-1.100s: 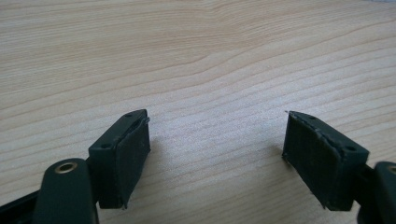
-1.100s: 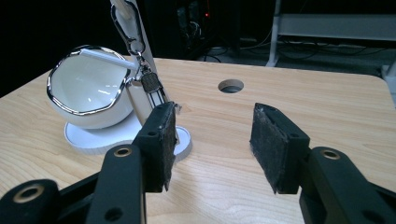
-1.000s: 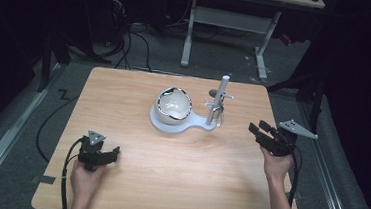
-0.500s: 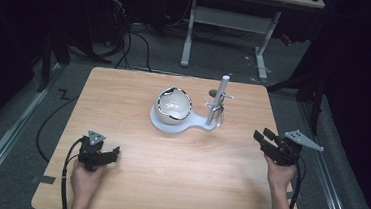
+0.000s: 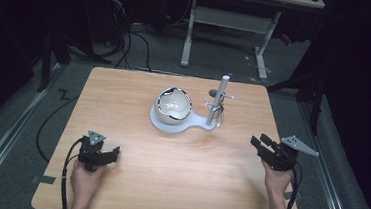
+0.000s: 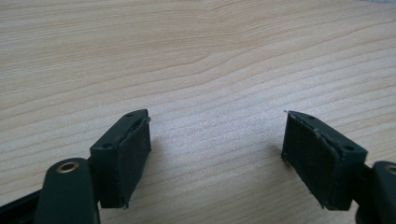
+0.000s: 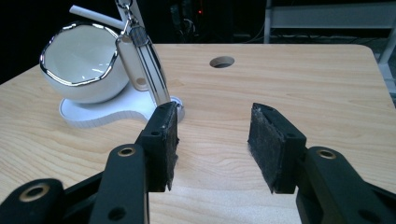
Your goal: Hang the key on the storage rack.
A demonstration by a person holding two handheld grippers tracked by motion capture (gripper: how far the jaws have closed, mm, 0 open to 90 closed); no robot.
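High view: a wooden table [image 5: 138, 101] sitting with a white stand at its middle, both grippers waiting near the front corners.

A white base [image 5: 182, 126] is carrying a chrome-rimmed bowl [image 5: 173, 105], and a post [image 5: 219, 100] beside it is dangling small keychain-like pieces [image 7: 140, 56]. The left gripper [image 5: 114, 151] is hovering low over bare wood, jaws spread and empty. The right gripper [image 5: 260, 141] is pointing toward the stand, well apart from it, jaws likewise released, gripping nothing.
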